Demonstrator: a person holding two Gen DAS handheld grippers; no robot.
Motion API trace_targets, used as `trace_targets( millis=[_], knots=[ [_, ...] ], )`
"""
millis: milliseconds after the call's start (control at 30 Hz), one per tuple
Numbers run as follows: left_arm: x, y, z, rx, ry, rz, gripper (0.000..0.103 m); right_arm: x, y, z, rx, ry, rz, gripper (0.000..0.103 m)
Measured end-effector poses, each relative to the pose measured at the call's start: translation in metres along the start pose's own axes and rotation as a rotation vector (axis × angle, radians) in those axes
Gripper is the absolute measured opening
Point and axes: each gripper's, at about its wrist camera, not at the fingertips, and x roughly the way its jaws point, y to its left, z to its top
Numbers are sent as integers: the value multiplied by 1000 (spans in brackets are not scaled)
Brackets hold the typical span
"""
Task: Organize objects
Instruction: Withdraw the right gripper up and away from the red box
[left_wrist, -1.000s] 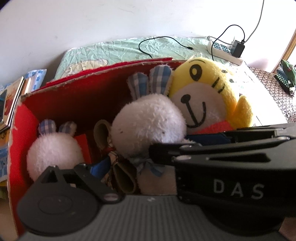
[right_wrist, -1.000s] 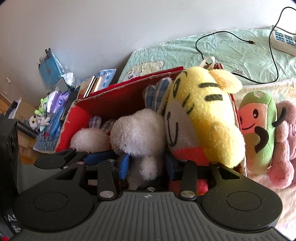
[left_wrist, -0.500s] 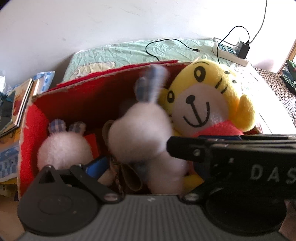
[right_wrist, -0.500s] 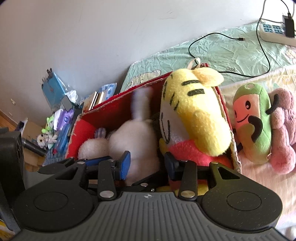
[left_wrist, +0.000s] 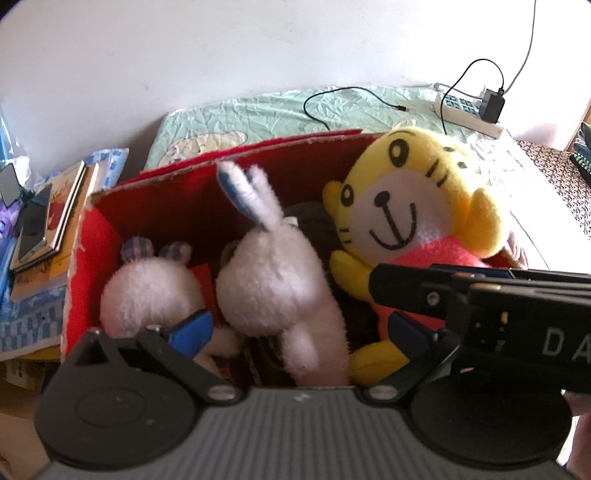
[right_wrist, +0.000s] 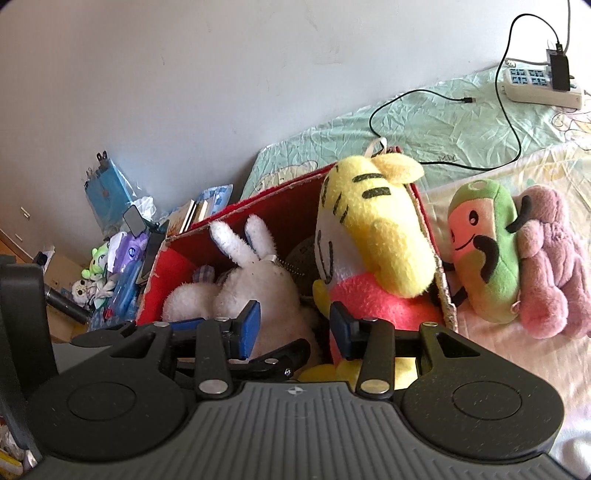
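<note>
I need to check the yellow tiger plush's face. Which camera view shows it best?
The left wrist view: the yellow tiger plush faces the camera there, eyes, nose and smile all visible, in the red cardboard box. The right wrist view shows it side-on, mostly the striped head.

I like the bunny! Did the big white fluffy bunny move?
Yes. The big white fluffy bunny tipped over sideways, away from the yellow plush tiger.

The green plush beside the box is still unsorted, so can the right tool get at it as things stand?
Probably yes: the green plush lies on the bed outside the red box, uncovered on its near side, and the right tool is open and empty.
</note>
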Motion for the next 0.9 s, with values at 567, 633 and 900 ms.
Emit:
trace_targets(
  millis=[567, 633, 900],
  knots=[
    [-30, -25, -10, 16, -22, 52, 100, -41, 0, -17, -19, -101, -7, 45],
    [-36, -25, -12, 9, -29, 67, 100, -46, 1, -20, -21, -111, -1, 45],
    [-57, -28, -23, 8, -39, 94, 100, -56, 3, -31, -6, -94, 38, 45]
  ],
)
